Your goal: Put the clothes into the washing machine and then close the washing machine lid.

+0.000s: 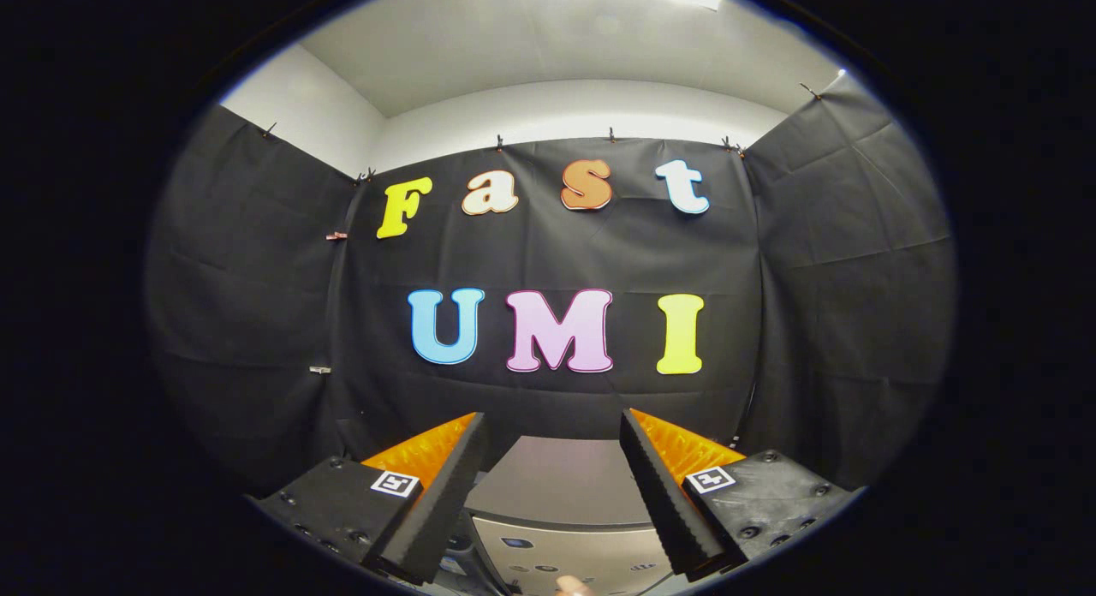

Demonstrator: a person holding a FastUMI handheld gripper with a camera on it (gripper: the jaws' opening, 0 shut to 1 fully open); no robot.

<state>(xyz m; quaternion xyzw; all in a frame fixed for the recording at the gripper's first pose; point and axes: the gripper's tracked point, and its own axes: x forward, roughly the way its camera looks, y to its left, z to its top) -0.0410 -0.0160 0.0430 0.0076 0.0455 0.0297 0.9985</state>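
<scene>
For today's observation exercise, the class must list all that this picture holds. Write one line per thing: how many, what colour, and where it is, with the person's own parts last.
Washing machine: one, grey top with a lighter control panel nearer the camera, low between and beyond the fingers. Whether its lid is shut cannot be told.
Booth wall: black cloth on three sides, behind the machine.
Clips: several, small, along the cloth's top edge.
Room wall and ceiling: white, above the cloth.
Square markers: two, black and white, one on each finger base.
Tongs: one, black with orange finger sides, open, gripping nothing, held above the machine.
Fingertip: one, small, just in front of the panel; probably a person's.
</scene>
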